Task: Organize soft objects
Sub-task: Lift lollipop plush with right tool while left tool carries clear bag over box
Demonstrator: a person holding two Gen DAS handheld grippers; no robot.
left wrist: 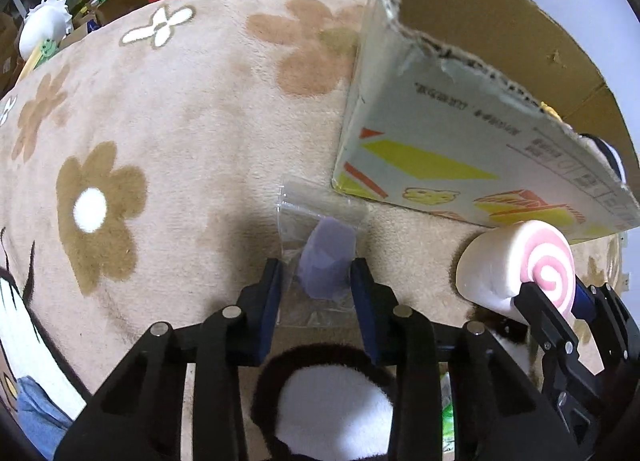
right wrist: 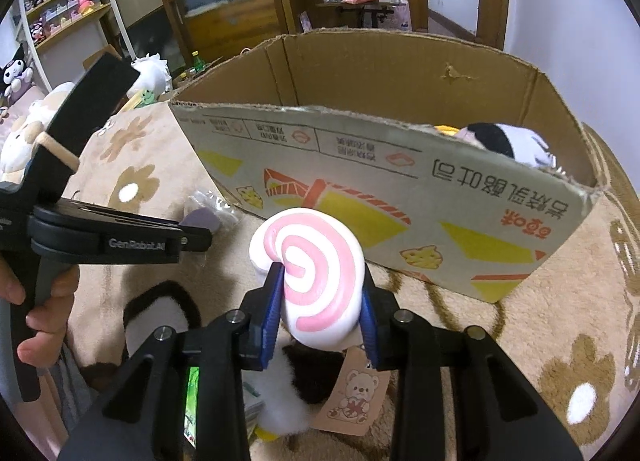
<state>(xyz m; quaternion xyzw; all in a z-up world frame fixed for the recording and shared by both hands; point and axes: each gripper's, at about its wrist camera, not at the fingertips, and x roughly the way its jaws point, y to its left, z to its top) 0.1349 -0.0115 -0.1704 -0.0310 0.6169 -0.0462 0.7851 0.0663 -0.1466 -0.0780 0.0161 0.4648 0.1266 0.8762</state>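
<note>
Between our left gripper's (left wrist: 316, 281) spread fingers lay a purple soft piece in a clear bag (left wrist: 326, 261), flat on the flowered blanket (left wrist: 180, 133) and not squeezed. Our right gripper (right wrist: 320, 301) clamped a pink-swirl roll (right wrist: 316, 273), lifted just before the cardboard box (right wrist: 400, 197), where a plush toy (right wrist: 500, 141) sat inside.

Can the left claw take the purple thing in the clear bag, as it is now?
Probably yes. The left claw is open, its fingers on either side of the purple thing in the clear bag; nothing stands between them.
</note>
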